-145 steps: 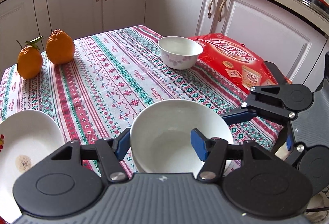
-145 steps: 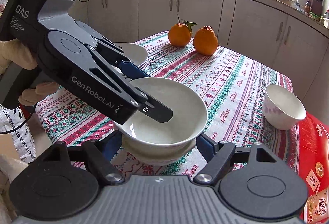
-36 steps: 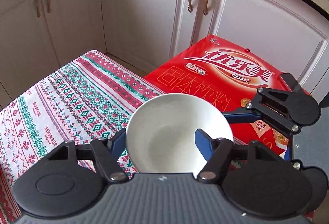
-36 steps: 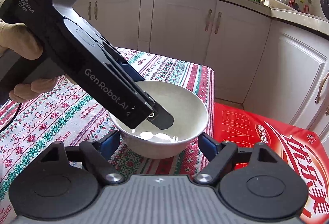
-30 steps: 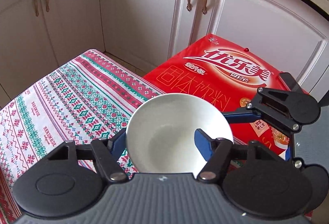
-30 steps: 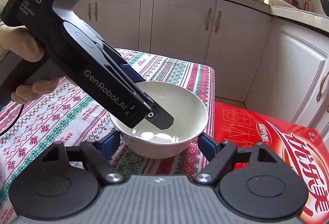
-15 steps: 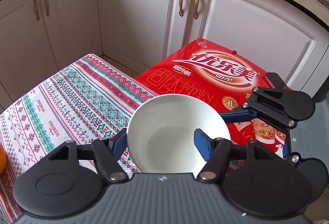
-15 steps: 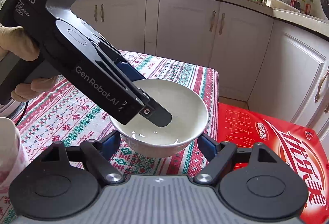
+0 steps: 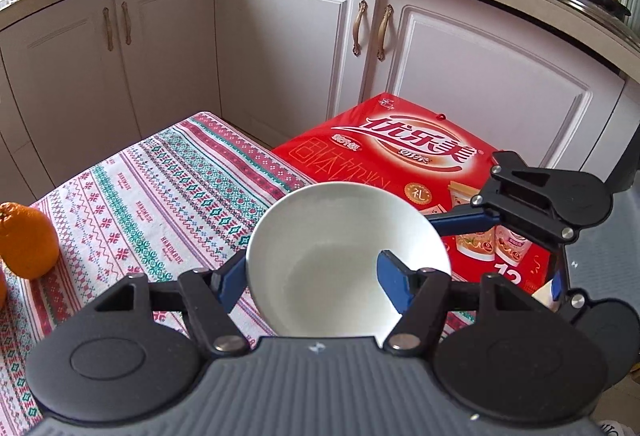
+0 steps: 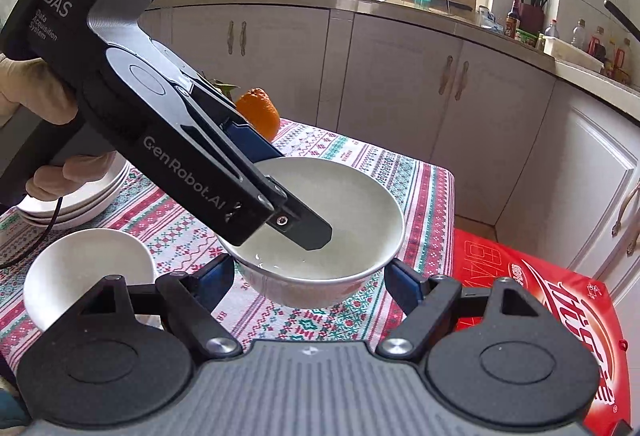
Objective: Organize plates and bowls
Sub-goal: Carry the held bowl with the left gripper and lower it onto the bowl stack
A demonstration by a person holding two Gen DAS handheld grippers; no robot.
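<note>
**Bowl held over the table corner**

Patterned tablecloth (image 9: 160,196) ends at centre frame, red carton (image 9: 384,160) beyond. Left gripper (image 9: 312,272) pinches the white ceramic bowl's (image 9: 344,256) rim; right gripper (image 10: 308,276) clamps its sides. Smaller bowl (image 10: 88,268) lower left.

Two close wrist views, angled down from opposite sides at the shared white bowl (image 9: 347,256) over the tablecloth (image 10: 352,160).

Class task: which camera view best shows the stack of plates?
The right wrist view: the stack of plates sits at the left on the tablecloth, partly behind the hand. The left wrist view does not show it.
</note>
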